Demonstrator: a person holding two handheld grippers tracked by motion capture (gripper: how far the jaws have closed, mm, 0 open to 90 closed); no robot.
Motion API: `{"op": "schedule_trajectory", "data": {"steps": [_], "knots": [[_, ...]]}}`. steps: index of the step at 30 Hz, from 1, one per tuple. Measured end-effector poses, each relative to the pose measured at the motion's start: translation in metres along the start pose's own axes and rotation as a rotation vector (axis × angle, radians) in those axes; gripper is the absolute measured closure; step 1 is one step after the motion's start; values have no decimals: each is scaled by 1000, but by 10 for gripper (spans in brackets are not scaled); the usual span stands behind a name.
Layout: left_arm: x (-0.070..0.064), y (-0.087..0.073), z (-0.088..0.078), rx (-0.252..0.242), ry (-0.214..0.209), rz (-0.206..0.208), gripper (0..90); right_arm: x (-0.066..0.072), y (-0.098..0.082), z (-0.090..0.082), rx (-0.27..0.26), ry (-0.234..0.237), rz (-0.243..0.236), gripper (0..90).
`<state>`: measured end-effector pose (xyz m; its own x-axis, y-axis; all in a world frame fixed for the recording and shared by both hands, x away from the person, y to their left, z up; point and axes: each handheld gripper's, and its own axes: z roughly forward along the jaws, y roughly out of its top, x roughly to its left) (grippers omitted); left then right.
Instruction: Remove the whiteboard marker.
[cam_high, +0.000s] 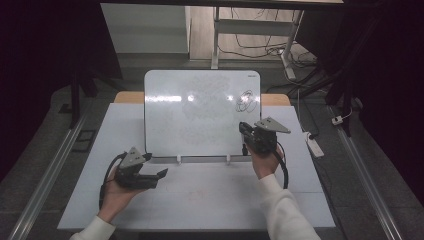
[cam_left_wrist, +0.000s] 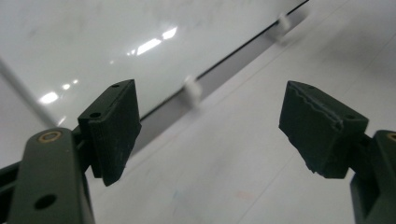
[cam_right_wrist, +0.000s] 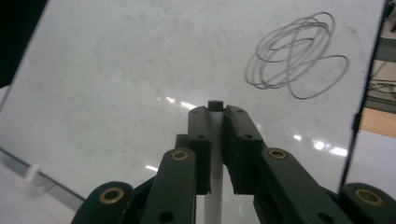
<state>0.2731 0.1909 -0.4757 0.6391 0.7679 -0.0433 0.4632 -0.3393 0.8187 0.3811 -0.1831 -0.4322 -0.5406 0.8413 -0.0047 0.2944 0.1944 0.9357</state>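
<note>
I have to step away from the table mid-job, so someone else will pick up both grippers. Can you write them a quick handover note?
Right gripper: fingers shut on a white marker with a dark tip, pointing at the whiteboard, below and left of the scribble.
Left gripper: open, nothing between its fingers, held over the table in front of the board's lower left corner.
Things: whiteboard stands propped on the table on small white clips. A looped black scribble sits near its upper right corner.
Done: scribble drawn. Faint smudges elsewhere on the board.
Left: probably more drawing; the marker tip looks just off the board, though contact is hard to judge.
</note>
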Motion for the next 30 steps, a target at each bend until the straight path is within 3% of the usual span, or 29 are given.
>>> {"op": "schedule_trajectory", "data": {"steps": [4,8,14,22,30], "knots": [[-10,24,13,-19,-48,20,230,7,0,-4,-11,35,-7,807],[-23,48,30,-46,-111,17,249,24,-1,-9,-25,86,-22,807],[-37,69,48,-54,-160,41,262,45,-3,-12,-43,139,-20,806],[-42,78,61,-58,-188,42,310,67,-3,-14,-74,191,-17,806],[-44,83,74,-61,-235,38,441,83,-7,-13,-82,228,-4,805]]}}
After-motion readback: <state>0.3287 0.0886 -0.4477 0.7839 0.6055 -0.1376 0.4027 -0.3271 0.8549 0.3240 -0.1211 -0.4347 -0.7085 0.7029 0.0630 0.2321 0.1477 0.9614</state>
